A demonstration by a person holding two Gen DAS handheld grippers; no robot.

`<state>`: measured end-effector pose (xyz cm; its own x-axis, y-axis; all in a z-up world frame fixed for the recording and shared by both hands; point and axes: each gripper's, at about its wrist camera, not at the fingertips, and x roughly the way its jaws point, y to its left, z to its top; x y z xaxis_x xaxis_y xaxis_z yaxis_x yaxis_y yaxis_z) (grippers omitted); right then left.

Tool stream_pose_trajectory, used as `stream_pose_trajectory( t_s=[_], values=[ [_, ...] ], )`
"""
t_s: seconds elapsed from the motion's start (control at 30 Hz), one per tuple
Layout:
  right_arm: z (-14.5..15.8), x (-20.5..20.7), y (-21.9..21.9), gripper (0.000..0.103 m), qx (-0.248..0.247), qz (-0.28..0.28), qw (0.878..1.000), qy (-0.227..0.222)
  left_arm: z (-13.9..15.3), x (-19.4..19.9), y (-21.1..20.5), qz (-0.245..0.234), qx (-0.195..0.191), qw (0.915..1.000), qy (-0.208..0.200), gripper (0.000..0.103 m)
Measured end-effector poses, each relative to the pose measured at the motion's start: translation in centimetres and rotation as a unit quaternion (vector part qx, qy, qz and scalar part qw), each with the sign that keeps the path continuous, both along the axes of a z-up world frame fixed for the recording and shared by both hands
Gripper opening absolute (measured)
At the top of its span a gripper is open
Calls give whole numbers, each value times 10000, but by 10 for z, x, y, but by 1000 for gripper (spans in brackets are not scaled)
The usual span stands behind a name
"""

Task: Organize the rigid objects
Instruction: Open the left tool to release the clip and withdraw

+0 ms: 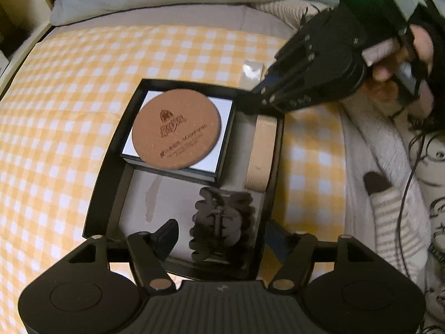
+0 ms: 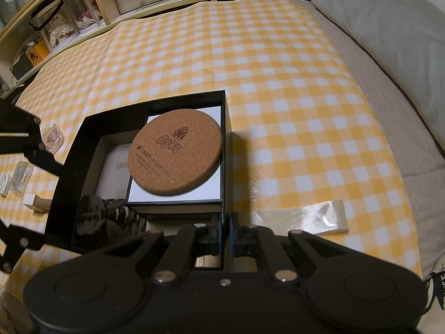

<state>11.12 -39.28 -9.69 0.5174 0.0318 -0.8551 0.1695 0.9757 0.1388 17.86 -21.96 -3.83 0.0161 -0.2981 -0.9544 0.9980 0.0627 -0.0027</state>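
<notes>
left gripper (image 1: pixel 222 239): open astride hair claw (image 1: pixel 221 228) | right gripper (image 2: pixel 225 236): clamped on black box (image 2: pixel 226 167) wall

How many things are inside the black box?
4 that I can see in the black box: a round cork coaster on a small square box, a wooden piece along one wall, and a dark hair claw. More could hide underneath.

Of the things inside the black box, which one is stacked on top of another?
The cork coaster: it lies flat on the small white-topped box. The hair claw and the wooden piece sit on the black box's floor.
</notes>
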Motion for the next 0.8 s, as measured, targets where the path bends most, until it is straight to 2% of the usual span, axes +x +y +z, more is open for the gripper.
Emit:
stream_pose_trajectory(
  t_s=[0.13, 0.27, 0.37, 0.43, 0.5, 0.67, 0.8],
  values=[
    [0, 0, 0, 6, 7, -7, 10000, -1, 8, -9, 1, -24, -55, 10000, -16, 75],
    [0, 0, -1, 6, 16, -14, 10000, -4, 20, -20, 5, 21, -156, 9999, -8, 86],
    [0, 0, -2, 6, 16, -19, 10000, -11, 33, -28, 12, 182, -436, 9988, -97, 92],
    [0, 0, -2, 6, 11, -22, 10000, -12, 44, -31, 17, 481, -690, 9962, -246, 94],
    [0, 0, -2, 6, 18, -27, 10000, -13, 56, -33, 22, 876, -945, 9906, -454, 97],
    [0, 1, -2, 6, 13, -45, 10000, -20, 87, -36, 42, 1647, -1563, 9703, -836, 101],
    [-1, 0, -2, 6, 14, -66, 10000, -30, 105, -34, 62, 2316, -1905, 9460, -1227, 103]
  ],
)
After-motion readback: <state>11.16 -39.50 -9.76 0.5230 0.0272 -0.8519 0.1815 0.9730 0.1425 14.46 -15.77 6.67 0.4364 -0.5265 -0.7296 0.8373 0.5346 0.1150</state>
